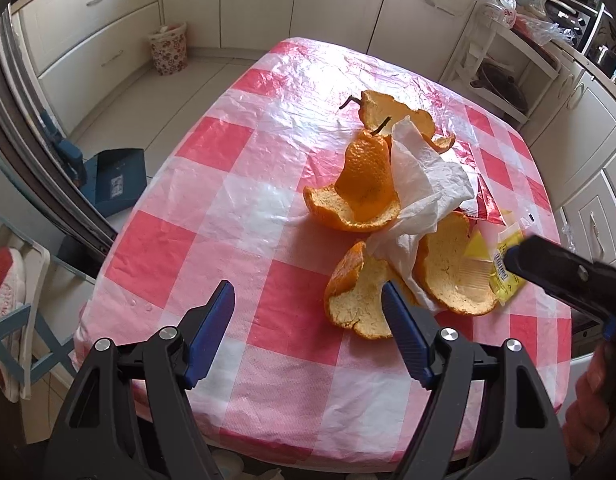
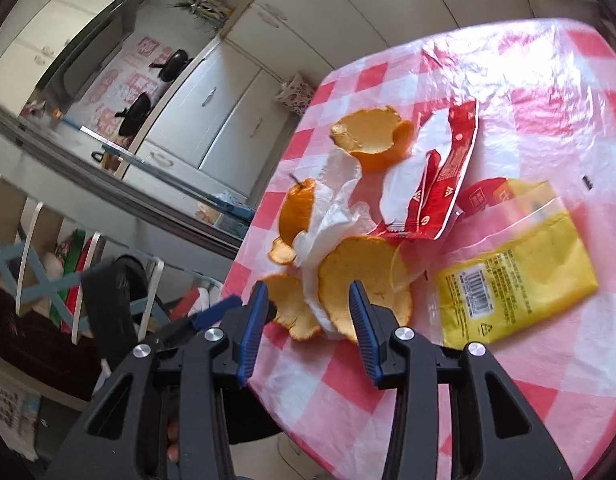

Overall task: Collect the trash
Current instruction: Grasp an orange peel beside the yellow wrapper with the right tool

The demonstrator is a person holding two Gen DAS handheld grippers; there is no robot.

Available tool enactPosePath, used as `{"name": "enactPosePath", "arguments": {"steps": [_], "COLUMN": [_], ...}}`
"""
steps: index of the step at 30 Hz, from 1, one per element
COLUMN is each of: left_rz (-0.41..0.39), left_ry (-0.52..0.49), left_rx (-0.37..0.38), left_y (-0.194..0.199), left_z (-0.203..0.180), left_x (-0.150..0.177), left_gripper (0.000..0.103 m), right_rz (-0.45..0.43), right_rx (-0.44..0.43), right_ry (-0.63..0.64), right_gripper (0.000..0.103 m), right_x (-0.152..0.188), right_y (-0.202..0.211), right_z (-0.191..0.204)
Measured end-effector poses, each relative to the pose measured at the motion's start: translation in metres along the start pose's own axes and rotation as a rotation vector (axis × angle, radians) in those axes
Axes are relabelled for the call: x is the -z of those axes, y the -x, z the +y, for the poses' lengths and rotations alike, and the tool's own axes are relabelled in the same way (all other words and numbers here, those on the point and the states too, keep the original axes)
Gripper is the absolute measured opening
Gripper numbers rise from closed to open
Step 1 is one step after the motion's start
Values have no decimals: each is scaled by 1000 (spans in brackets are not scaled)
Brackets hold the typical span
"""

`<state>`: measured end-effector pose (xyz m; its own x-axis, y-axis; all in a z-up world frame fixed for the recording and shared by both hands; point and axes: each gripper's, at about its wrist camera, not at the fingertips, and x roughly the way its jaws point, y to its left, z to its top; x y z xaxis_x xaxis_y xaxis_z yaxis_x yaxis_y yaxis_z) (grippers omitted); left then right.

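Left claw (image 1: 308,300) wide, empty, right claw (image 2: 308,304) narrower, empty, red wrapper (image 2: 448,184) plain only in right view

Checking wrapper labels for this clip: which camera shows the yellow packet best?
The right wrist view: the yellow packet lies flat and whole, barcode side up, beside the orange peel. In the left wrist view only a strip shows, partly hidden behind the right gripper.
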<state>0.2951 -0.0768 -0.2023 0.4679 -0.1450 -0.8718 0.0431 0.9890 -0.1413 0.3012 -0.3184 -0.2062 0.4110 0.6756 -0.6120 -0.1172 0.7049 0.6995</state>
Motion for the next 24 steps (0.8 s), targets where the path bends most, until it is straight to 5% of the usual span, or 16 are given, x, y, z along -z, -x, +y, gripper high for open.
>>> {"name": "enactPosePath", "arguments": {"steps": [6,11,21,24], "left_rz": [9,11,27,27], "left_ry": [-10,-13,-10,-11], "left_rx": [8,20,22,21], "left_y": [-2,-2,-6,-6], "left_z": [5,7,4,3], "left_x": [1,-1,0,1], "left_gripper": [72,72,72,72], "right_rz": [-45,-97,-3,14], "right_rx": [85,282,216,213], "right_ry": [-121,-99,12,43], "right_gripper": [43,46,48,37], "right_x": [-15,-15,2,-1], "right_y": [-6,11,2,-13], "right_z": [-28,-39,-18,-14]}}
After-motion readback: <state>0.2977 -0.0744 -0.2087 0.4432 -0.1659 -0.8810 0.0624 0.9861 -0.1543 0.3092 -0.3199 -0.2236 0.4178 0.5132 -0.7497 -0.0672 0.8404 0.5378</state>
